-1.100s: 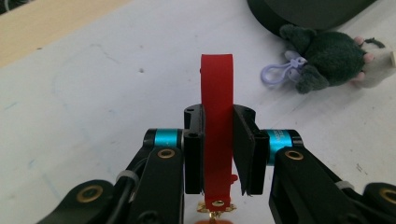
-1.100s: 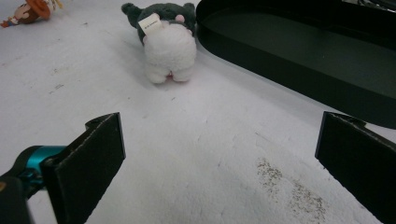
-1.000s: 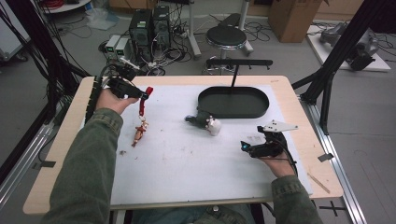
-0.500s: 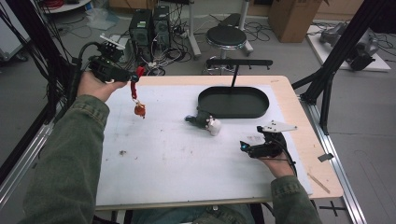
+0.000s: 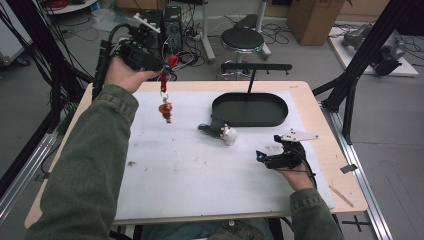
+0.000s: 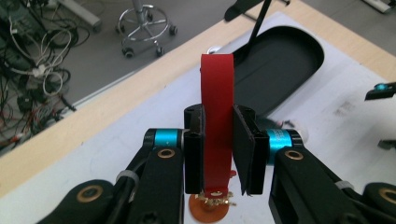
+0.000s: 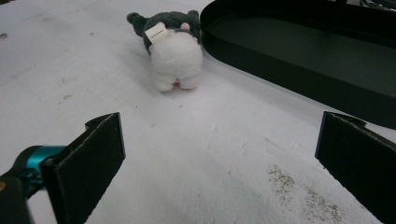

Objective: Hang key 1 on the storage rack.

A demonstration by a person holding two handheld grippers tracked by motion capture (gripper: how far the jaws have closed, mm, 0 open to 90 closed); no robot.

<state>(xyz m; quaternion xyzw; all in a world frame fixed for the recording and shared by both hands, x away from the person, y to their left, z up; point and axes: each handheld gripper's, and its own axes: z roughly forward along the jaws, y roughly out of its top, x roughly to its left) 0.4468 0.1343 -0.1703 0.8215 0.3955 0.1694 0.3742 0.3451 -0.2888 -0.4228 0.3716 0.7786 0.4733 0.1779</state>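
My left gripper (image 5: 167,65) is raised above the table's far left corner, shut on a red strap (image 5: 163,81). An orange charm (image 5: 166,111) dangles from the strap in the air. In the left gripper view the jaws of my left gripper (image 6: 218,140) pinch the red strap (image 6: 217,79), and the charm (image 6: 210,208) hangs below them. My right gripper (image 5: 261,157) rests low at the right of the white mat (image 5: 200,175), open and holding nothing. In the right gripper view my right gripper (image 7: 224,140) faces a grey and white plush toy (image 7: 175,51) lying apart from it.
A black oval tray (image 5: 250,109) sits at the far middle of the table, with a black stand and crossbar (image 5: 255,66) behind it. The plush toy (image 5: 222,131) lies just in front of the tray's left end. Cables and a stool crowd the floor beyond.
My left hand has risen and moved toward the far edge, lifting the strap so the charm left the mat and now hangs free. The right hand has stayed still.
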